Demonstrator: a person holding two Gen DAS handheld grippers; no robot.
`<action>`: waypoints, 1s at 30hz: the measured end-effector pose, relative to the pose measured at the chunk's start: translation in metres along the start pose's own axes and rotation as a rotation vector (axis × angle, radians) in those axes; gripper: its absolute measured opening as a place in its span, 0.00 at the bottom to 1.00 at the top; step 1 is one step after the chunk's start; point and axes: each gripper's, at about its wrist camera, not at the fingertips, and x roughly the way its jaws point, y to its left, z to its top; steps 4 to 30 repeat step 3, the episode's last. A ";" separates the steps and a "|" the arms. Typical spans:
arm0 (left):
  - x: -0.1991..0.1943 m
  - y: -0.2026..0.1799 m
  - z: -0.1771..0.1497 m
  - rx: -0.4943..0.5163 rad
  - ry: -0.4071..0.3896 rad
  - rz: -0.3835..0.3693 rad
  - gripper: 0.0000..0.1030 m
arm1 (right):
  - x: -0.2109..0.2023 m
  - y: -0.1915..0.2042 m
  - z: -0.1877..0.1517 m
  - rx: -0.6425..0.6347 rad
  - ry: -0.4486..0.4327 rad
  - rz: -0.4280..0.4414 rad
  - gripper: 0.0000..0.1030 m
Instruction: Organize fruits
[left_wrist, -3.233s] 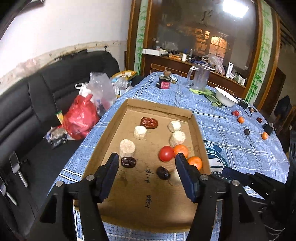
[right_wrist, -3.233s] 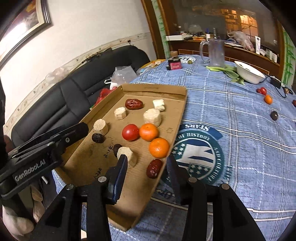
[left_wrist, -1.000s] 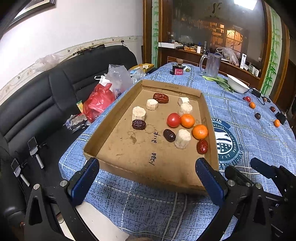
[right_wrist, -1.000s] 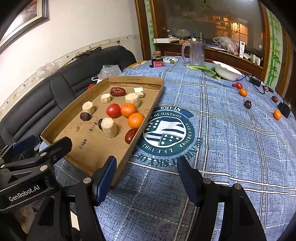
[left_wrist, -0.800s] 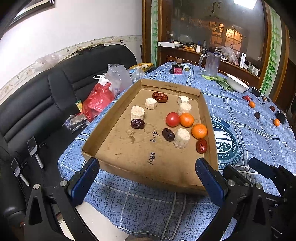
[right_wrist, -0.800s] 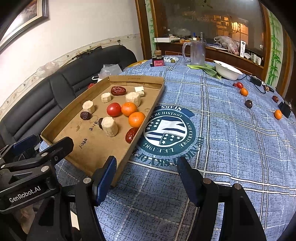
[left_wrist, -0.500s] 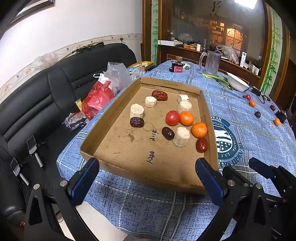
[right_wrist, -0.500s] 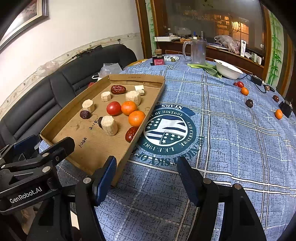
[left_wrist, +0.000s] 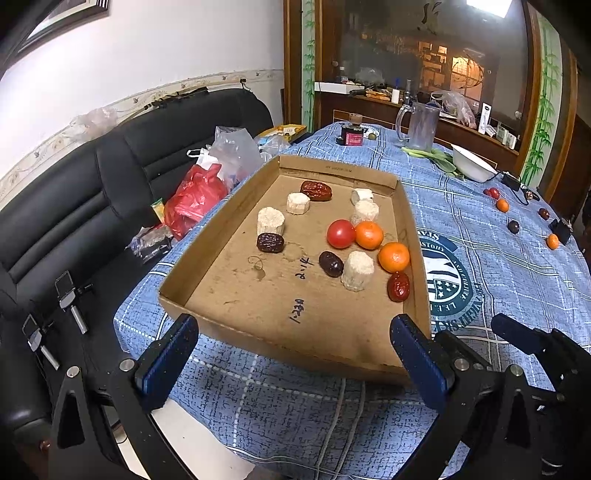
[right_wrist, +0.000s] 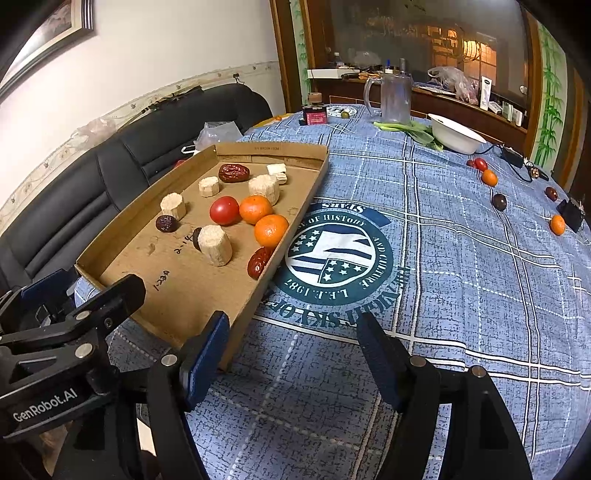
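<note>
A cardboard tray (left_wrist: 221, 236) (right_wrist: 271, 149) holds a tomato (left_wrist: 340, 233) (right_wrist: 224, 210), two oranges (left_wrist: 393, 256) (right_wrist: 271, 230), red dates (left_wrist: 398, 287) (right_wrist: 258, 266), dark dates (left_wrist: 270, 242) and several pale cut chunks (left_wrist: 357, 270). More small fruits (right_wrist: 489, 177) (left_wrist: 553, 241) lie loose on the blue tablecloth at the far right. My left gripper (left_wrist: 291, 354) stands wide open just short of the tray's near wall, holding nothing. My right gripper (right_wrist: 293, 354) hovers over bare cloth beside the tray's near right corner; its jaws are opening with nothing between them.
A white bowl (right_wrist: 456, 137), a glass mug (right_wrist: 395, 98), a small jar (right_wrist: 315, 112) and green stalks stand at the table's far end. A black sofa (left_wrist: 74, 206) with a red bag (left_wrist: 195, 195) runs along the left. A black charger (right_wrist: 570, 214) lies among the loose fruits.
Since three seconds ago both grippers have drawn back from over the tray to its near side, and the left jaws have spread wide. Over the last second the views barely shift.
</note>
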 end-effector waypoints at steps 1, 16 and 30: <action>0.000 0.000 0.000 0.000 0.001 -0.001 1.00 | -0.001 -0.001 0.000 0.001 -0.001 0.001 0.75; -0.002 -0.003 0.000 0.001 0.003 -0.005 1.00 | -0.002 -0.002 0.000 0.001 -0.004 -0.001 0.76; -0.002 -0.003 0.000 0.001 0.003 -0.005 1.00 | -0.002 -0.002 0.000 0.001 -0.004 -0.001 0.76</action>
